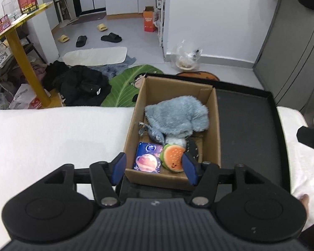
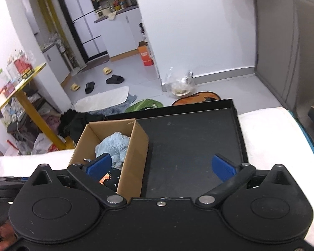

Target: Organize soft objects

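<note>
hovering: left hand-held gripper (image 1: 155,167) empty | burger plush (image 1: 173,156) below, in box (image 1: 173,87)

My left gripper (image 1: 155,168) has a black body with a ribbed grey grip, blue finger pads (image 1: 119,168) and silver pivot pins. My right gripper (image 2: 161,167) matches: black, blue pads (image 2: 221,168), one central screw.

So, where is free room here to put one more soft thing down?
The black tray is bare between the cardboard box and its right rim. The white bedding left of the box is bare too. The box is crowded: grey plush, blue packet and burger toy fill it.
</note>
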A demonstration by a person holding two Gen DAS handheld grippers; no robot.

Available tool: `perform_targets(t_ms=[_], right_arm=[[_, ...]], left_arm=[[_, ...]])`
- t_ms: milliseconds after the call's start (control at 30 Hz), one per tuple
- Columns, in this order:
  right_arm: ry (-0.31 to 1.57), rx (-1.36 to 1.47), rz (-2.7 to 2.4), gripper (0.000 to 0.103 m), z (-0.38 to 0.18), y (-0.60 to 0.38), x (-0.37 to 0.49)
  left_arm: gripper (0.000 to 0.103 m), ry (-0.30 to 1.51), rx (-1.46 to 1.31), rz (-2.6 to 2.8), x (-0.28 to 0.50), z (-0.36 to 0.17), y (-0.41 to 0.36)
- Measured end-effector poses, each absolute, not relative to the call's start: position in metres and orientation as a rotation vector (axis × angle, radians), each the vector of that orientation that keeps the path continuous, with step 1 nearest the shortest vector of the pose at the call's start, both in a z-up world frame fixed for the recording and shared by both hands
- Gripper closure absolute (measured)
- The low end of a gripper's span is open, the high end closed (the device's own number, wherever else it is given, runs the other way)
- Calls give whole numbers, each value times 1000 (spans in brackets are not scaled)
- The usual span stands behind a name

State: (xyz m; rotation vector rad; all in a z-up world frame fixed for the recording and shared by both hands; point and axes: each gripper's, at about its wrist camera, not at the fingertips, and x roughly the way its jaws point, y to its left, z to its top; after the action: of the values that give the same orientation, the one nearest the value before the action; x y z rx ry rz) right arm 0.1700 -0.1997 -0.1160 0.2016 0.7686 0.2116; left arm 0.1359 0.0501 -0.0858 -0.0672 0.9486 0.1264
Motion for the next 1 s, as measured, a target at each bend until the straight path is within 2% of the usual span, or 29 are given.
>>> perform_targets(t_ms=[467, 1000], right_arm=[[658, 270, 207, 0, -75, -224, 122], [661, 174, 177, 0, -47, -230, 83]], left_arm=[[18, 860, -50, 59, 91, -23, 35], [10, 799, -44, 28, 40, 18, 22]])
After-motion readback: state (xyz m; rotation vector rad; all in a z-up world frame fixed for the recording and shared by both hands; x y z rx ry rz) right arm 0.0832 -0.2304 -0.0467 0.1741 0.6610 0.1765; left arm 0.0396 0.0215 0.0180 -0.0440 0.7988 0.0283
